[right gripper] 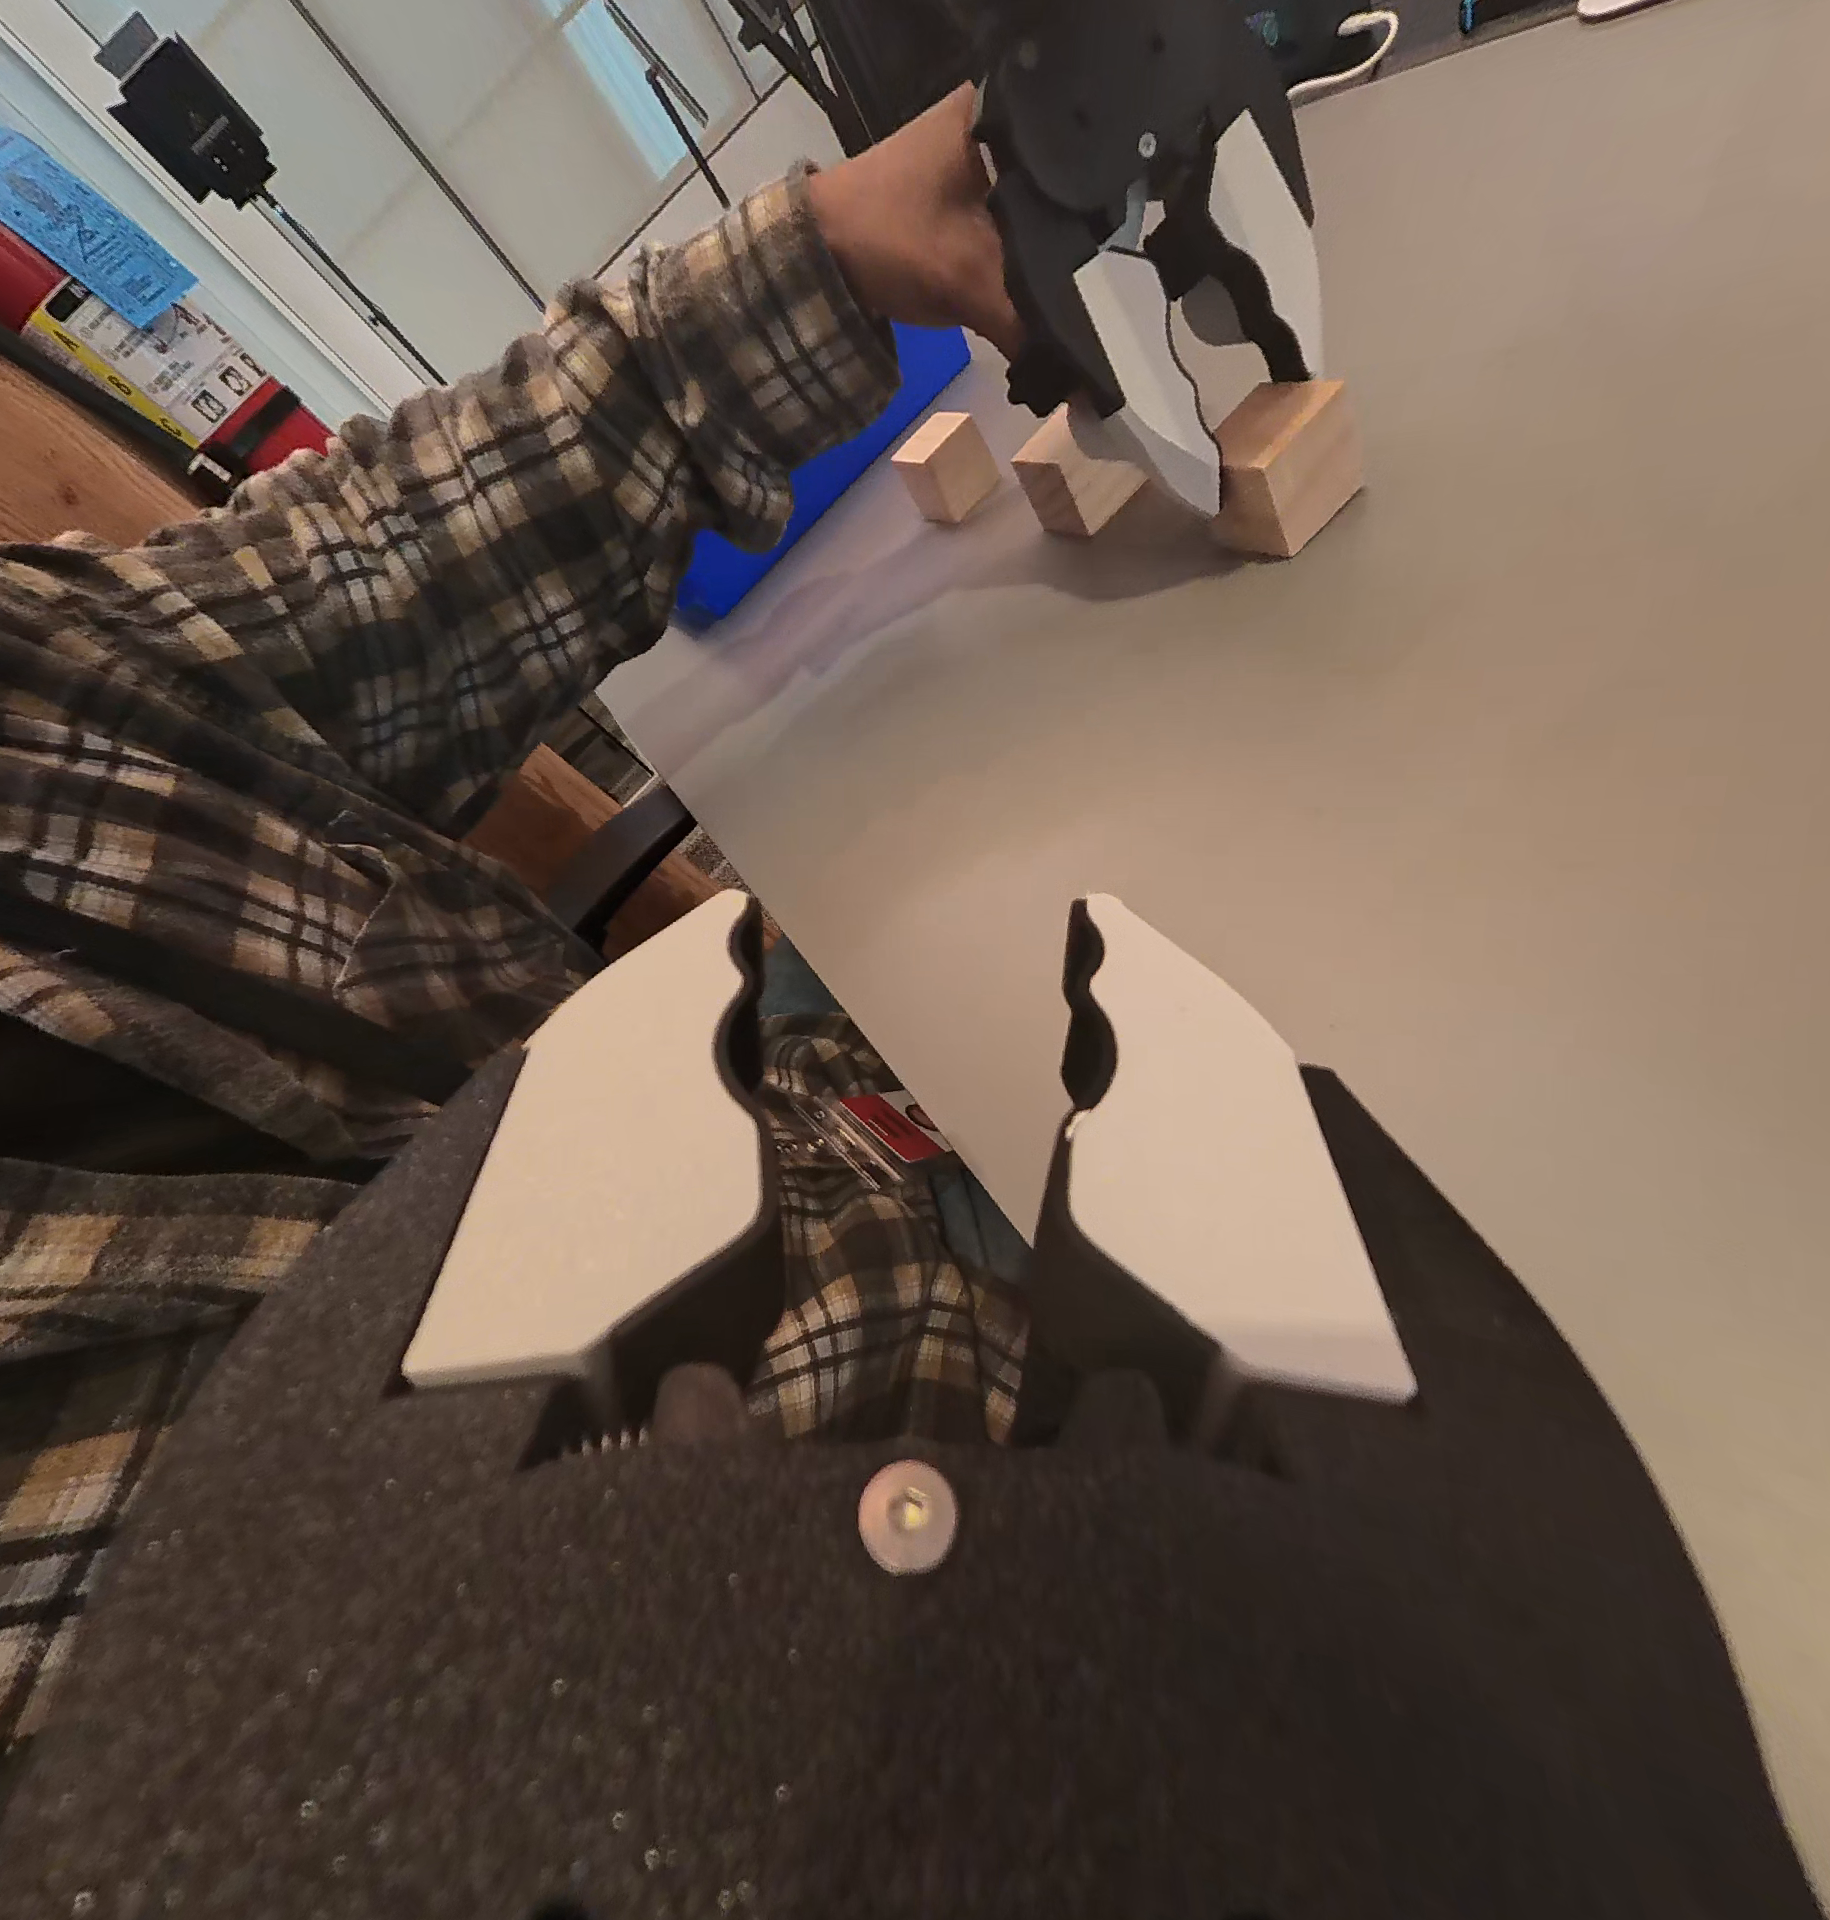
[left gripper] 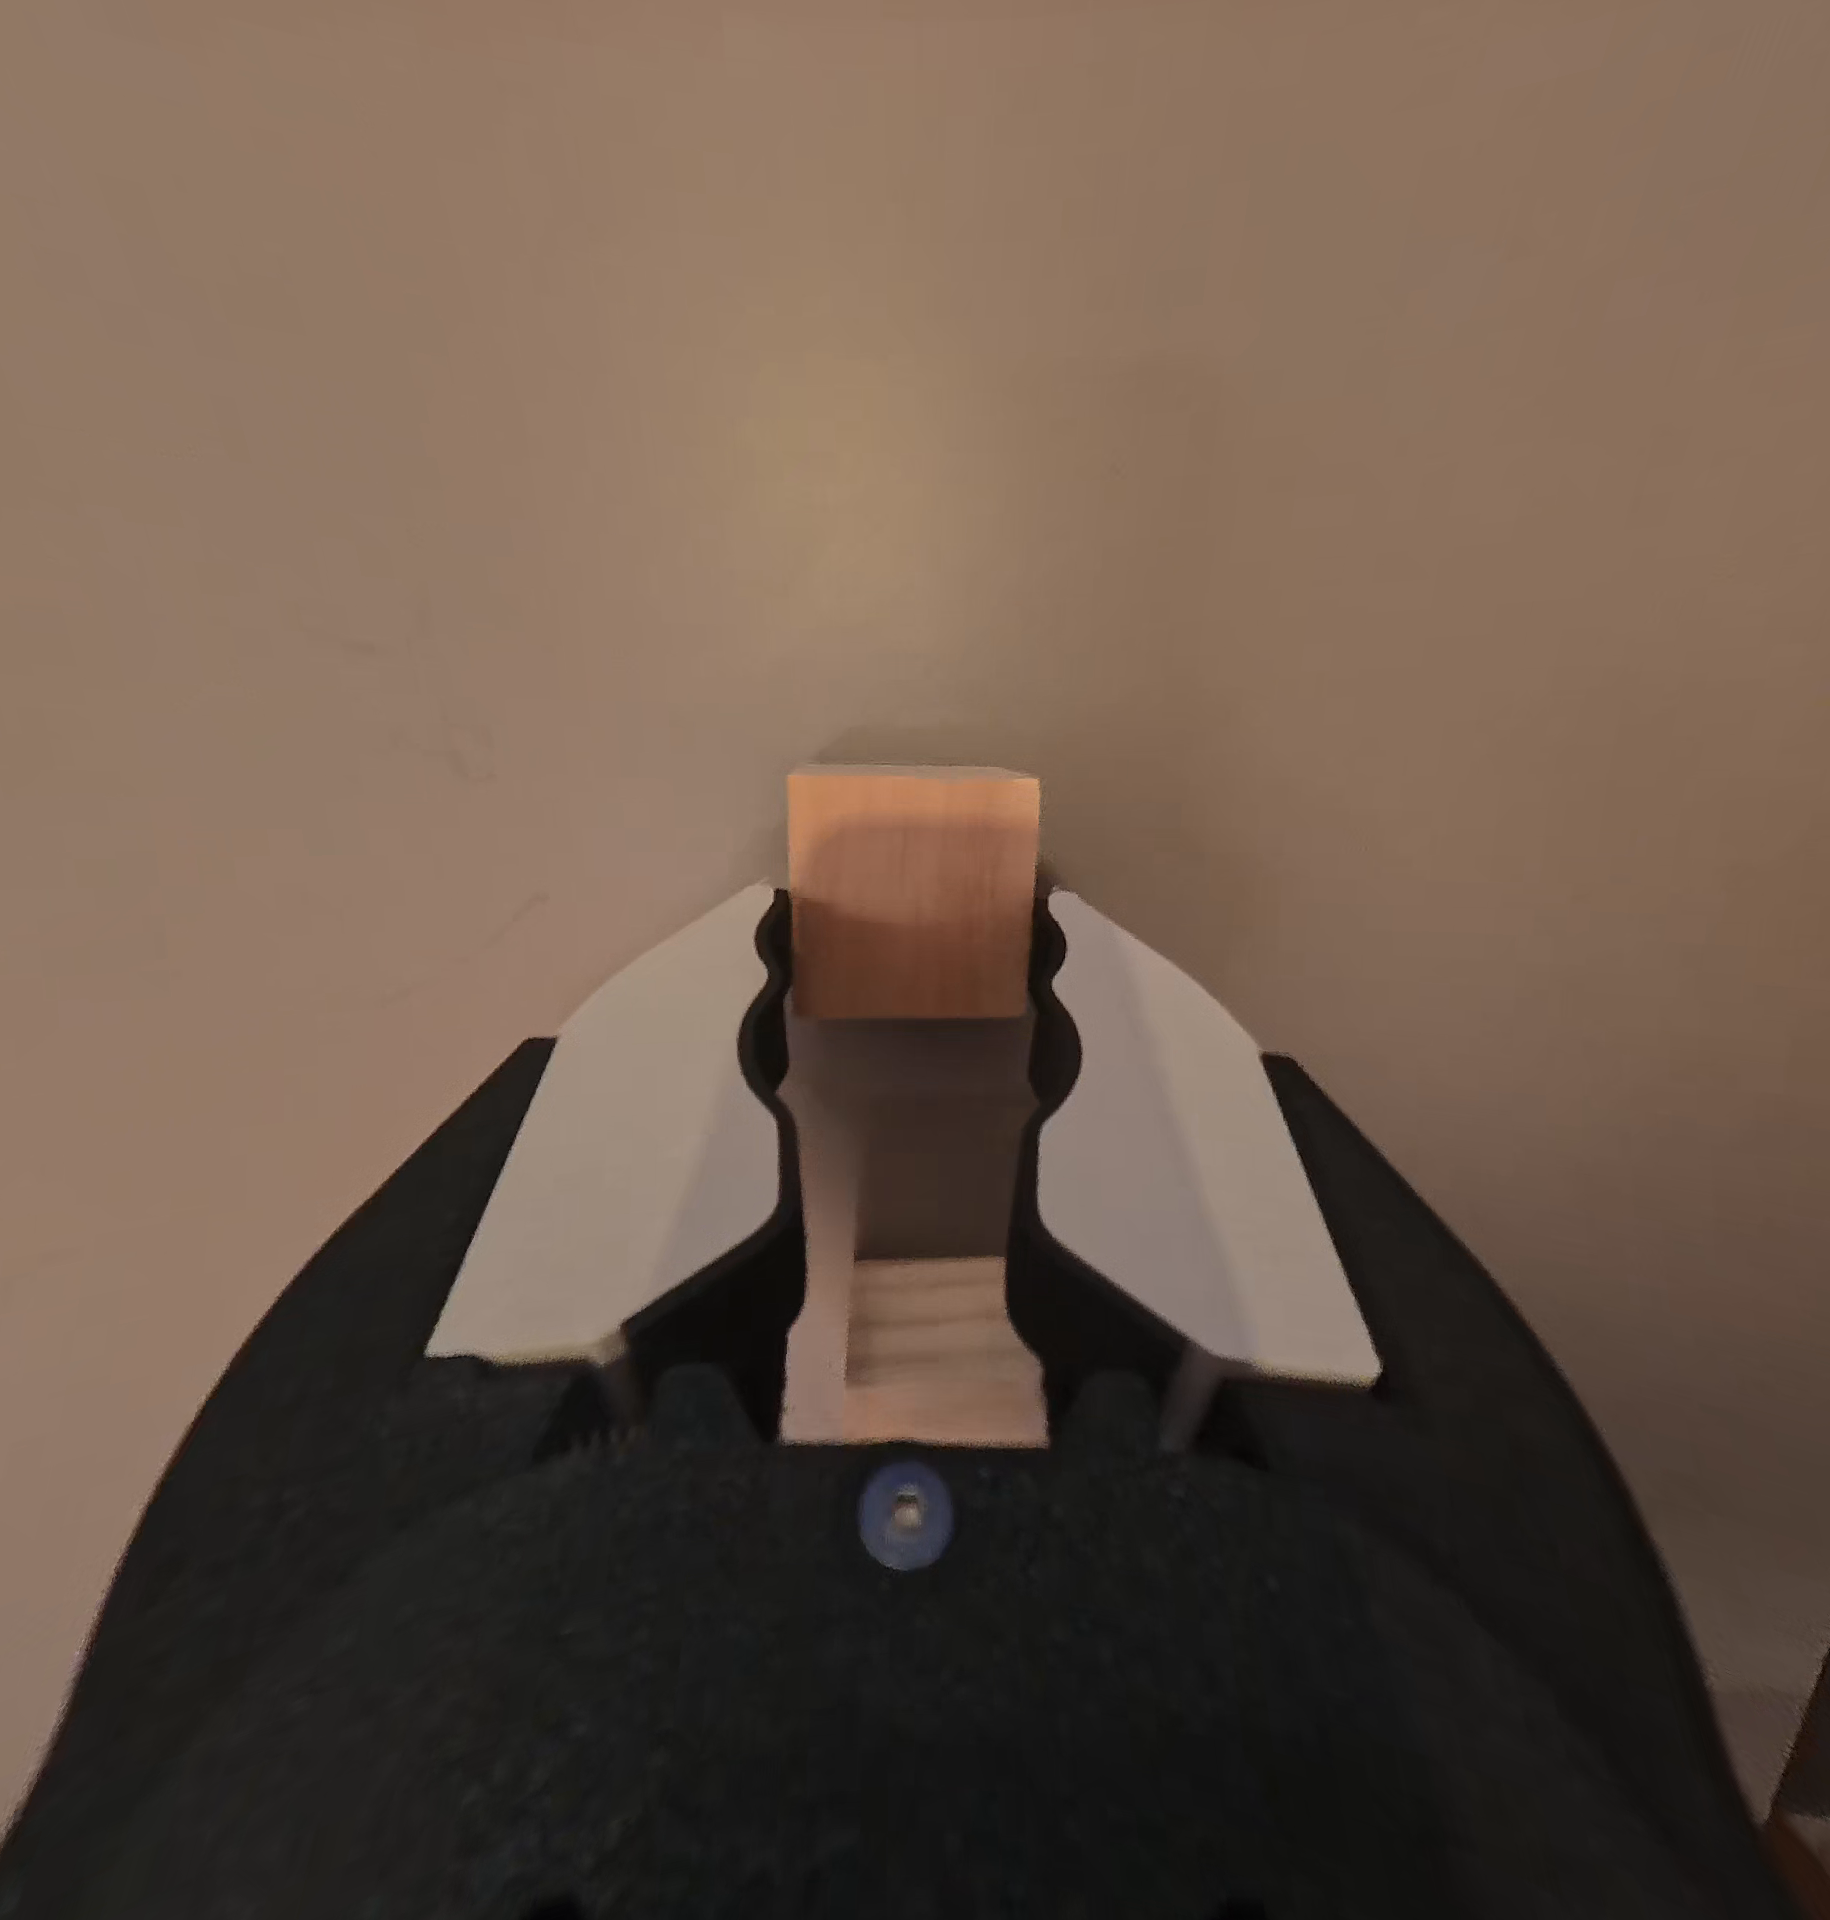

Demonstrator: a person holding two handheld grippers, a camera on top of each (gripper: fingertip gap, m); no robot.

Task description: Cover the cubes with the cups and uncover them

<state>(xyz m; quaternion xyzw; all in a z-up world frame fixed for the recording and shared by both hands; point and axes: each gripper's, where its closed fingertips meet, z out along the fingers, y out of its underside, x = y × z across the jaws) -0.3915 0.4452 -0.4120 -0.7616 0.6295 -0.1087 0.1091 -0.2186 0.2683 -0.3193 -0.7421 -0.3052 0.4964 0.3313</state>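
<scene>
In the left wrist view, the left gripper [left gripper: 913,914] pointed steeply down at the pale desk [left gripper: 475,468]. A wooden cube [left gripper: 913,891] sat on the desk between its fingertips [left gripper: 771,935], the wavy black inner pads lying just beside the cube's two side faces. Whether the jaws actually pressed on the cube or only flanked it could not be told. A second wooden cube [left gripper: 926,1340] showed lower down in the gap between the fingers, close to the gripper body.

In the right wrist view, the right gripper [right gripper: 911,920] hung over the near edge of the grey desk [right gripper: 1410,779], its jaws apart and holding nothing; a plaid shirt [right gripper: 267,831] showed through the gap. Farther off, a hand [right gripper: 926,234] in a plaid sleeve [right gripper: 620,436] held the left gripper [right gripper: 1243,436] upright over a row of three wooden cubes. Its fingers came down around the rightmost cube [right gripper: 1290,478], with the middle cube [right gripper: 1072,483] just beside the nearer finger and the leftmost cube [right gripper: 944,465] standing slightly apart. A blue flat object [right gripper: 838,468] lay past the desk's far-left edge. No cups appeared in either view.
</scene>
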